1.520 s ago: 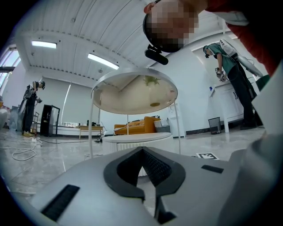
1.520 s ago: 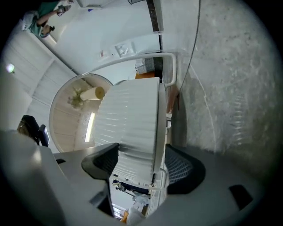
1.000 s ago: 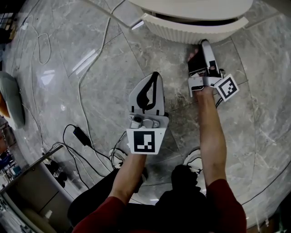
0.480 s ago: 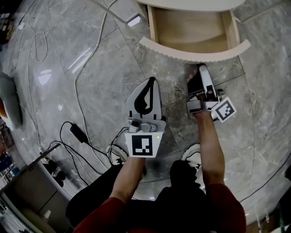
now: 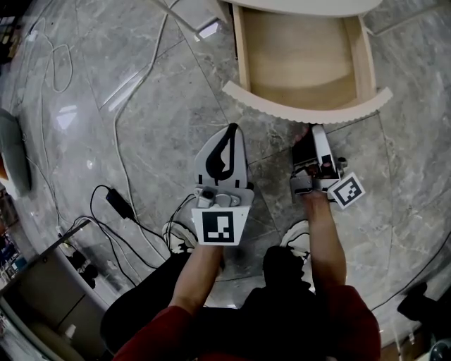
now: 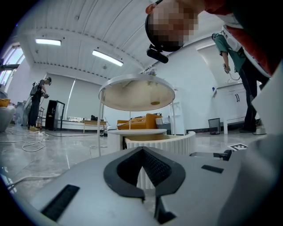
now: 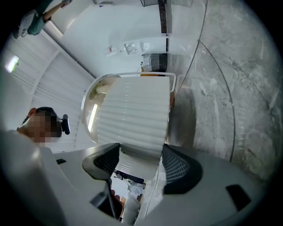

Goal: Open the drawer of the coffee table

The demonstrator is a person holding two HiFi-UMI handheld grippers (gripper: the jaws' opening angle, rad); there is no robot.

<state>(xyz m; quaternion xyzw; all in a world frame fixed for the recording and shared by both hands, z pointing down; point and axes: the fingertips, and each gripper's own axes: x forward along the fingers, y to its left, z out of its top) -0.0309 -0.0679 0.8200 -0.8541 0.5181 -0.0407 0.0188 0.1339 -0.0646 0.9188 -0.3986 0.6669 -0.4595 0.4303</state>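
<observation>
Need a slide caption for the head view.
Coffee-table drawer pulled open, empty; right tongs clamp its ribbed front, left tongs shut, clear of it.

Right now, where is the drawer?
The drawer is at the top of the head view, pulled out from the coffee table, with its ribbed front between the jaws of the right claw.

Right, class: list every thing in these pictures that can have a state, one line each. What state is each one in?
drawer: pulled out, open, nothing inside.
left gripper: fingers together, holding nothing, clear of the drawer.
right gripper: fingers closed on the drawer's ribbed front.
ceiling lights: on.
</observation>
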